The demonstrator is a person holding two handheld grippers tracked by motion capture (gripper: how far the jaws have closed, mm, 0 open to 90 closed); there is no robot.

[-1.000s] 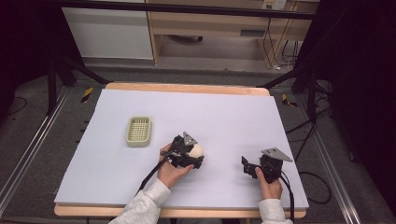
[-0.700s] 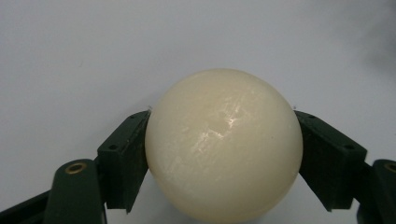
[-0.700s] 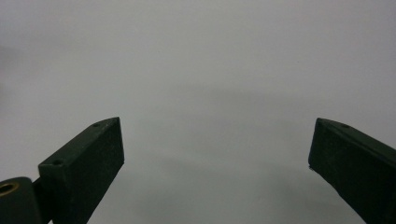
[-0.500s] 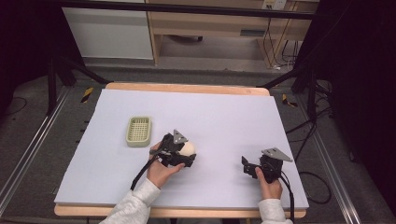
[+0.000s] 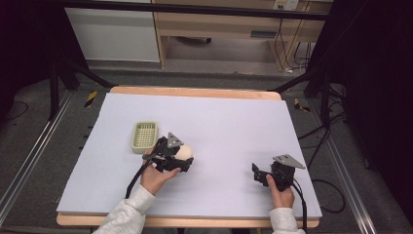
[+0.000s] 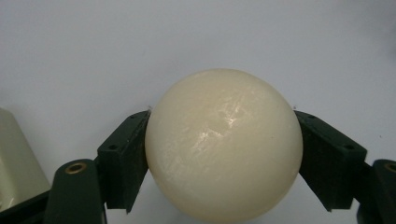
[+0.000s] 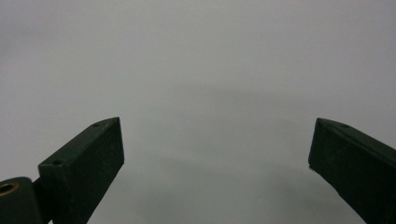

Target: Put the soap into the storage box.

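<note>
Left of centre in the frame, the left claw (image 5: 181, 157) grips a cream ball (image 5: 185, 152) just right of the basket (image 5: 144, 136), while the right claw (image 5: 257, 172) sits wide open and empty at lower right on the tabletop (image 5: 229, 122).

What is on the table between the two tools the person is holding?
Nothing: in the high view, the white table is bare between the left tool, shut on a cream ball, and the open right tool.
</note>
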